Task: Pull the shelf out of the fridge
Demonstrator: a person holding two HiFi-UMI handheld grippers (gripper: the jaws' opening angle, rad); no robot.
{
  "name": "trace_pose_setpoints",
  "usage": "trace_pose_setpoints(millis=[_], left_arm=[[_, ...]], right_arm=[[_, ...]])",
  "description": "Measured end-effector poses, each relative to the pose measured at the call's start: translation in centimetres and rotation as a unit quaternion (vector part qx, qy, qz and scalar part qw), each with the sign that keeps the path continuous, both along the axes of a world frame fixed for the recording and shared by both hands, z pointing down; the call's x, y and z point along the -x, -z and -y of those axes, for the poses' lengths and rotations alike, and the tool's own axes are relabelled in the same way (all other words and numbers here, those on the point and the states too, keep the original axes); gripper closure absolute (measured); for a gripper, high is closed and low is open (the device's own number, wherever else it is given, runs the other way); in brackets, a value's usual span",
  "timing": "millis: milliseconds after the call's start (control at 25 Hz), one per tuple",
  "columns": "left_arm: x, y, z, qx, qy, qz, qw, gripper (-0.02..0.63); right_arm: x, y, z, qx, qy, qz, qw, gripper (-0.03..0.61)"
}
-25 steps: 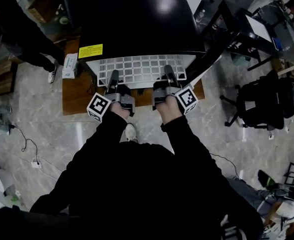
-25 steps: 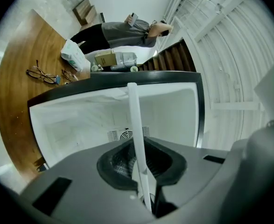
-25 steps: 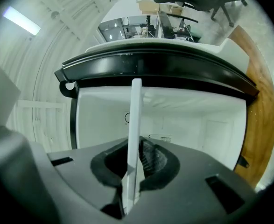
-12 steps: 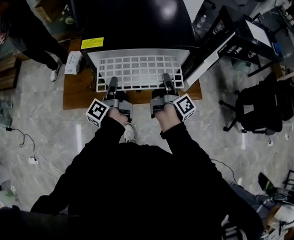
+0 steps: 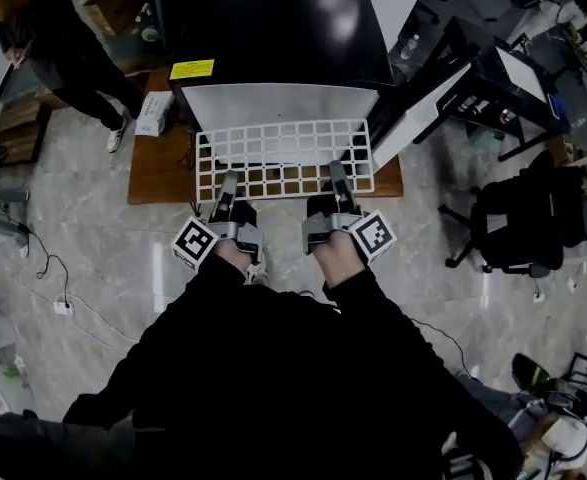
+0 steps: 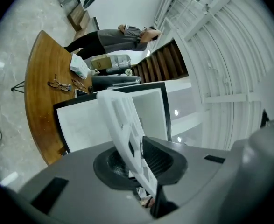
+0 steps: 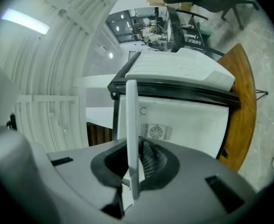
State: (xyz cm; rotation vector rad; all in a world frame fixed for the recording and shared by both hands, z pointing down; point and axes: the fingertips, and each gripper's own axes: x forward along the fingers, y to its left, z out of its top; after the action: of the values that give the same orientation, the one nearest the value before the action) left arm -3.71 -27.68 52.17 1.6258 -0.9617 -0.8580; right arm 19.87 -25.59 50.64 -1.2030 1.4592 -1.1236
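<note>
A white wire-grid shelf [image 5: 283, 158] sticks out level from the front of the black fridge [image 5: 283, 38]. My left gripper [image 5: 228, 184] grips the shelf's near edge on the left, and my right gripper [image 5: 338, 174] grips it on the right. In the left gripper view the shelf [image 6: 122, 125] runs edge-on between the pads of the left gripper [image 6: 139, 160]; the jaws have just eased open slightly with the edge still pinched. The right gripper view shows the shelf [image 7: 132, 134] as a thin white blade clamped in the right gripper [image 7: 133, 164], with the fridge's white inside [image 7: 183, 120] behind.
The fridge stands on a low wooden platform [image 5: 158, 173], its door [image 5: 418, 108] swung open to the right. A tissue box [image 5: 153, 113] lies on the platform's left. A person [image 5: 63, 38] stands at far left. A black office chair [image 5: 528, 218] is at right.
The shelf has slid further out of the fridge toward me, and both grippers have drawn back with it, still holding its near edge.
</note>
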Motion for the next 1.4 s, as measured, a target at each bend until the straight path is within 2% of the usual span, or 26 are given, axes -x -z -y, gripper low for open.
trace_pose_setpoints(millis=[80,160,360,520,640,760,920,1040,1200,1320,1400], left_arm=[[-0.5,0.3,-1.8,-0.019,-0.025,0.017,0.9994,0.546],[-1.8,0.9,-2.8,-0.038,-0.056,0.031,0.9972,0.477],[-6.5,0.7,-6.7,-0.063,-0.14,0.048,0.987,0.374],[-8.2,1.1,-8.4,-0.091,-0.18,0.084,0.9759,0.342],[-8.8,2.1,-9.1,-0.126,-0.194,0.099,0.9679,0.342],[-10.2,3.0,-10.4,-0.179,-0.226,0.146,0.9463,0.341],[-11.7,3.1,-12.6,-0.246,-0.269,0.249,0.8976,0.341],[-12.1,2.3,-13.8,-0.27,-0.291,0.313,0.8629,0.341],[-11.9,0.5,-14.2,-0.27,-0.304,0.364,0.838,0.341],[-11.0,-0.2,-13.9,-0.272,-0.294,0.409,0.82,0.341],[-10.4,-0.1,-13.3,-0.274,-0.282,0.428,0.8138,0.342]], right_arm=[[0.1,1.8,-1.4,-0.028,0.005,-0.027,0.999,0.549],[0.0,4.0,-1.9,-0.055,0.01,-0.055,0.997,0.549],[-1.2,8.8,-4.2,-0.126,0.013,-0.111,0.986,0.548],[-1.5,11.6,-5.1,-0.161,0.013,-0.133,0.978,0.548],[-2.2,12.3,-5.7,-0.177,0.002,-0.111,0.978,0.548],[-3.4,13.0,-6.0,-0.191,-0.007,-0.098,0.977,0.548],[-4.1,16.1,-6.5,-0.23,-0.013,-0.112,0.967,0.548],[-4.0,19.5,-6.9,-0.267,-0.014,-0.152,0.952,0.548],[-3.9,22.6,-7.1,-0.29,-0.015,-0.208,0.934,0.548],[-3.4,24.1,-7.1,-0.29,-0.011,-0.26,0.921,0.548],[-2.9,25.1,-7.1,-0.287,-0.007,-0.31,0.906,0.548]])
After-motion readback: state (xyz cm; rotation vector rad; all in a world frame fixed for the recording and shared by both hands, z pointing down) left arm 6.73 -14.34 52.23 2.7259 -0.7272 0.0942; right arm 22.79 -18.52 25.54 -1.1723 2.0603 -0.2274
